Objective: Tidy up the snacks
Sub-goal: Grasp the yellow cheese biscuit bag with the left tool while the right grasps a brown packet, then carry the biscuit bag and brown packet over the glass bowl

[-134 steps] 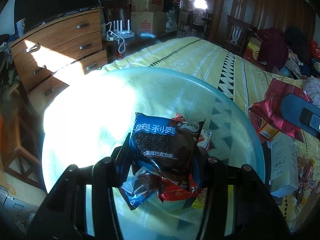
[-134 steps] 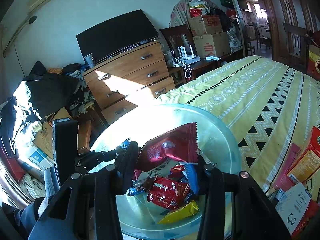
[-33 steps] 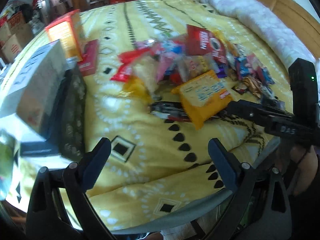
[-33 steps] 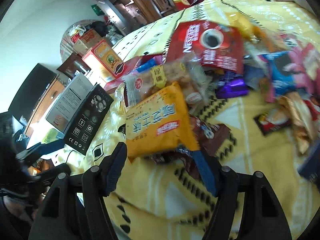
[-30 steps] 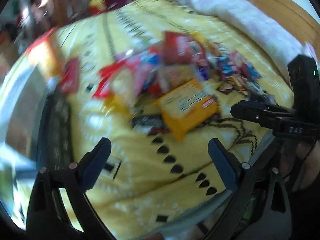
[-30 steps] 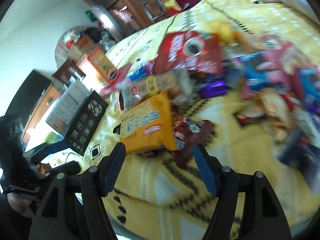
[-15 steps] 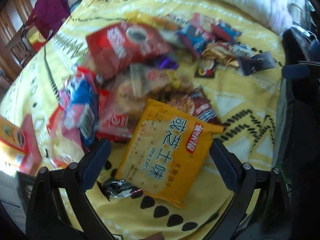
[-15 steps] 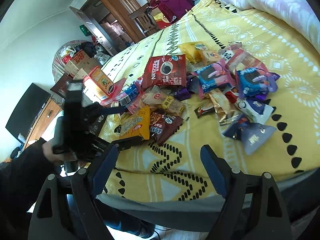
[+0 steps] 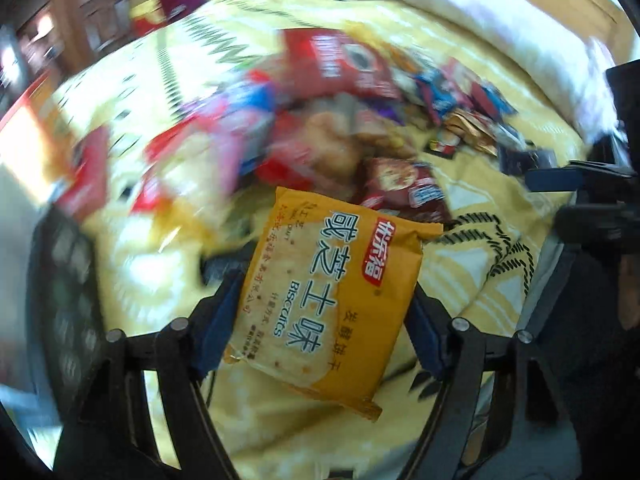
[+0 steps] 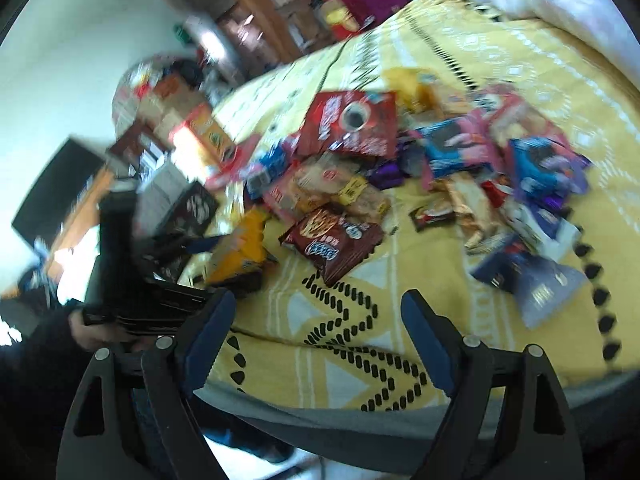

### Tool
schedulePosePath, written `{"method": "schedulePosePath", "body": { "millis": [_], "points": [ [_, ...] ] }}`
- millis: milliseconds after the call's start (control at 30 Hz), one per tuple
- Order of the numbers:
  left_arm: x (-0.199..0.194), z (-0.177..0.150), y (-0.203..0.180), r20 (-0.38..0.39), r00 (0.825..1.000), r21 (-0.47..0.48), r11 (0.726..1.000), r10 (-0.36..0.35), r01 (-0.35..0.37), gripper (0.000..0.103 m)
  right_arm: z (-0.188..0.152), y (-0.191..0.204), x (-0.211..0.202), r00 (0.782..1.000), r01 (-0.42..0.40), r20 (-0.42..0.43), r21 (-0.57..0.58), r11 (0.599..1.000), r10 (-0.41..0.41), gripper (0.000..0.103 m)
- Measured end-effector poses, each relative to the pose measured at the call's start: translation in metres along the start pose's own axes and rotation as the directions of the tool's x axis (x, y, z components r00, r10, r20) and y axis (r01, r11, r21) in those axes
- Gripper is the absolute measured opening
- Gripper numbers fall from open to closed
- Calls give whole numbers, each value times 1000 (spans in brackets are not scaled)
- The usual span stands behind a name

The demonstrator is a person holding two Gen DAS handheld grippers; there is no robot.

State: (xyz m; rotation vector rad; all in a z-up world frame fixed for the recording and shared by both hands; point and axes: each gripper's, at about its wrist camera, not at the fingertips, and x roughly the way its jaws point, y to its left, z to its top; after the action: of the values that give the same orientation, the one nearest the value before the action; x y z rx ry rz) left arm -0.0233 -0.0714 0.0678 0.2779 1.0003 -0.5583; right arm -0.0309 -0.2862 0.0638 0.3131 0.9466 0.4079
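Note:
An orange biscuit packet (image 9: 328,292) sits lengthwise between the fingers of my left gripper (image 9: 322,300). The jaws are closing and both pads press on its long edges. In the right wrist view the same packet (image 10: 240,248) is tilted up off the yellow bedspread (image 10: 340,320). Behind it lies the snack pile: a brown cookie packet (image 10: 332,240), a red coffee bag (image 10: 352,120) and blue cookie packs (image 10: 540,168). My right gripper (image 10: 316,304) hangs open over the bed's near edge, nothing between its fingers.
A black and white box (image 10: 188,208) and an orange box (image 10: 200,132) lie on the bed's left side. A white quilt (image 10: 540,0) is bunched at the far end. A hand (image 10: 92,332) holds the left gripper. Wooden furniture stands behind.
The left jaws have narrowed onto the orange packet and it has tipped up off the bedspread. The right wrist view has drawn nearer to the snack pile.

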Motion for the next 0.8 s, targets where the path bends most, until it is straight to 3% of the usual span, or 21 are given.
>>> {"method": "schedulePosePath", "body": {
  "millis": [67, 200, 300, 367, 467, 567, 800],
  "points": [
    [-7, -6, 8, -8, 1000, -63, 998, 6, -7, 76, 17, 8, 23, 997, 28, -70, -101, 994, -35, 87],
    [-11, -6, 20, -22, 1000, -105, 994, 23, -25, 76, 50, 25, 66, 981, 45, -168, -298, 953, -99, 87],
    [-15, -8, 28, -14, 1000, -122, 992, 14, -15, 76, 58, 29, 105, 948, 29, -280, -396, 918, -151, 87],
    [-16, -8, 31, 1, 1000, -129, 992, 6, -6, 76, 58, 24, 123, 932, 43, -310, -421, 906, -188, 88],
    [-19, -9, 37, 22, 1000, -150, 989, -8, 11, 76, 57, 17, 125, 944, 59, -276, -393, 917, -179, 87],
    [-28, -7, 40, 63, 998, -155, 988, 1, 8, 76, 49, 12, 111, 961, 56, -238, -331, 942, -141, 64],
    [-40, 3, 47, 110, 992, -191, 981, 56, -34, 76, 37, 4, 53, 994, 46, -84, -193, 980, -63, 57]
  ]
}}
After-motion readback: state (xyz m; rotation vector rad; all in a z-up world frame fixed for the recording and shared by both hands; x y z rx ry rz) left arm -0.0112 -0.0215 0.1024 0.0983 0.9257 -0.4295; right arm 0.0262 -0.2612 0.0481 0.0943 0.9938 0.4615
